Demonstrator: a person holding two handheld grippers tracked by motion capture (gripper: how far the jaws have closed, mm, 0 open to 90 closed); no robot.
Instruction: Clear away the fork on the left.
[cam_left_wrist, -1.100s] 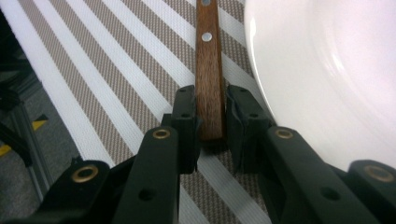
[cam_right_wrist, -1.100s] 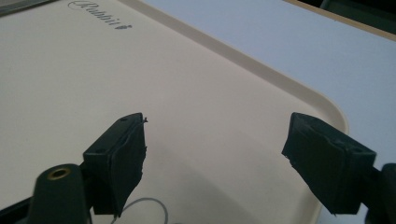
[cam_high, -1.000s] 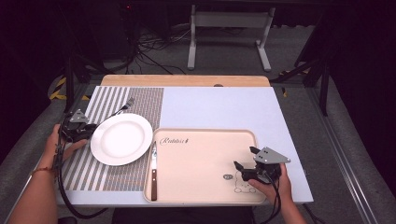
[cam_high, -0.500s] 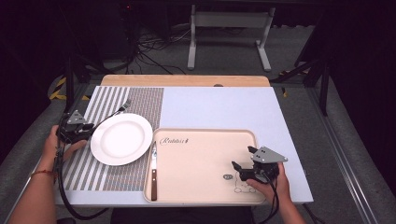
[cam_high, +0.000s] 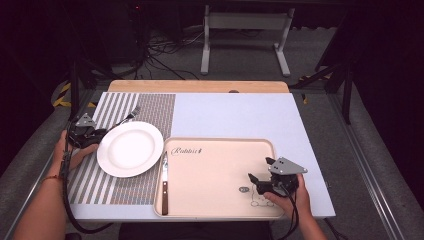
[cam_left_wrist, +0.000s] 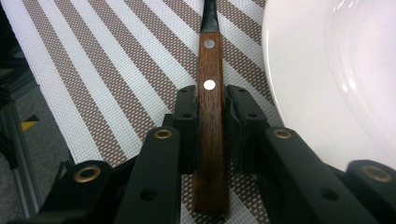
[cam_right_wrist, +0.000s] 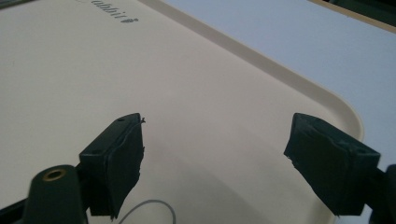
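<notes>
Fingers (cam_left_wrist: 187, 122) flank the fork handle (cam_left_wrist: 211, 116) (tray (cam_high: 220, 144) reads "Rabbit").

plate (cam_high: 130, 148): plain white | placemat (cam_high: 150, 107): brown-and-white stripes, woven | fork (cam_left_wrist: 211, 121): dark brown wood handle, two silver rivets | tray (cam_high: 215, 172): cream, dark lettering | bench (cam_high: 240, 115): pale blue-grey | left gripper (cam_left_wrist: 212, 107): black fingers (cam_left_wrist: 187, 116)

Two black grippers: left gripper (cam_high: 84, 133) and right gripper (cam_high: 272, 178), each topped with a grey three-cornered plate and trailing a black cable. Brass-ringed screw holes along the black arms behind ridged black jaws. Bare forearms, no sleeves; thin reddish band (cam_high: 48, 178) at the left wrist.
</notes>
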